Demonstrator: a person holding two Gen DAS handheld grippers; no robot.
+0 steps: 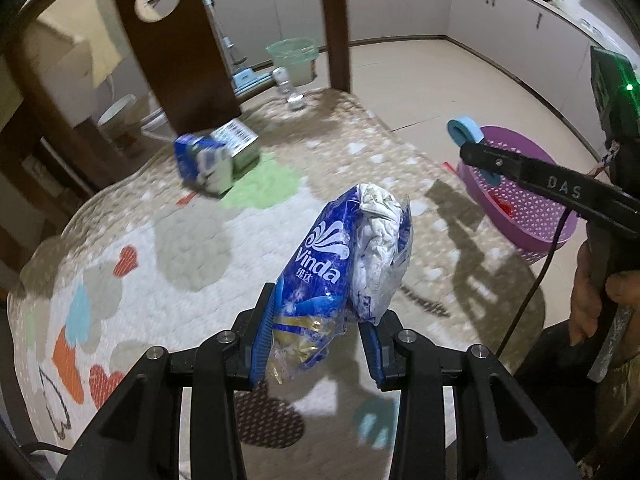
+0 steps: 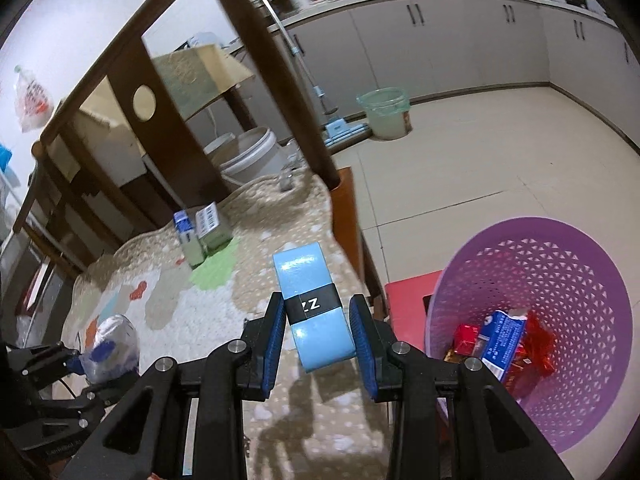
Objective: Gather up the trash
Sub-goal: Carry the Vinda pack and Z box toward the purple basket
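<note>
Left claw [image 1: 316, 344] pinched the blue Vinda wrapper [image 1: 340, 264] by its lower end only; crumpled top sagged free. Right claw [image 2: 320, 340] gripped a blue tape roll [image 2: 316, 312] loosely, pads barely touching it. Purple basket [image 2: 560, 280] sat at four o'clock, some trash inside. Risk: thin plastic slipping out, or roll twisting free short of the rim. Milk carton [image 1: 204, 164] lay at eleven o'clock on patterned cloth [image 1: 168, 248]. Kitchen, tiled floor [image 2: 480, 168], grey cabinets [image 2: 440, 36].

Ahead of you the patterned surface [image 1: 168, 240] lies open up to the cartons [image 1: 216, 160] beneath the chair back [image 1: 172, 40], and the purple basket [image 2: 560, 280] gapes unobstructed on your right.
</note>
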